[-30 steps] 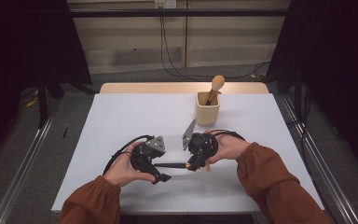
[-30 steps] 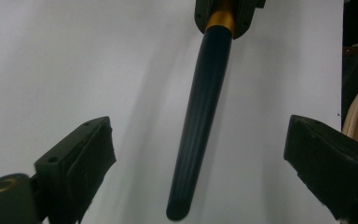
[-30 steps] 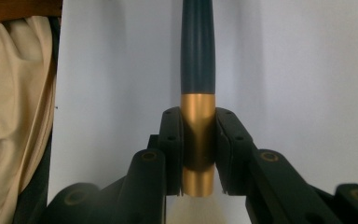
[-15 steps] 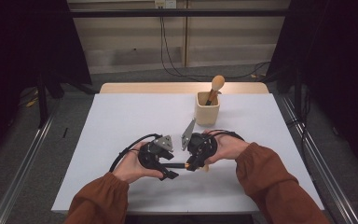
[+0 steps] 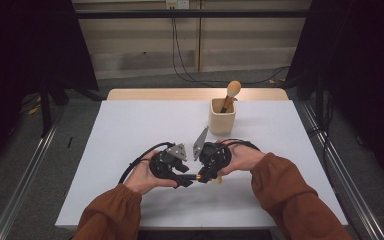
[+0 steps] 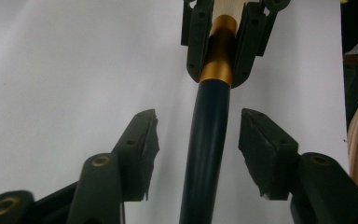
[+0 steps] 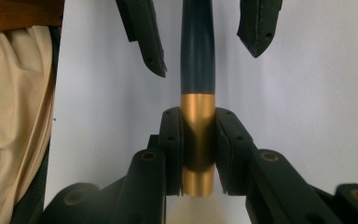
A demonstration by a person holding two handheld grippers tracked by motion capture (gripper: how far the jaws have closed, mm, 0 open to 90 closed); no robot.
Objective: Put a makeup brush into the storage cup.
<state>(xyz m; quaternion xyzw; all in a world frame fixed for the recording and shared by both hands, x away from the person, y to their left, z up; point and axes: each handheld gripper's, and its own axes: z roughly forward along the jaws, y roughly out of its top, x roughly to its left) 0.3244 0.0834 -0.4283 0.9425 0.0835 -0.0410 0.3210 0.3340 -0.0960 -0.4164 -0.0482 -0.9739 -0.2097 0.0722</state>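
A utensil with a dark blue handle [image 6: 209,140], a gold band [image 7: 197,112] and a pale end is held level just above the white table [image 5: 130,130]. My right gripper [image 7: 198,149] is shut on the gold band. It appears again in the left gripper view [image 6: 221,51] and in the high view [image 5: 201,176]. Facing it, my left gripper [image 6: 198,149] is open, with a jaw on each side of the blue handle and a gap at both. The left gripper [image 5: 185,180] sits close to the right one; its open jaws also show at the top of the right gripper view [image 7: 200,42].
A tan cup [image 5: 222,116] holding a wooden spoon [image 5: 232,91] stands at the back of the table, just beyond the right hand. Cables trail from both grippers. Dark curtains and rails flank the table.
The left hand and its gripper have shifted to the right, closer to the right gripper. The right gripper and the utensil have stayed in place.
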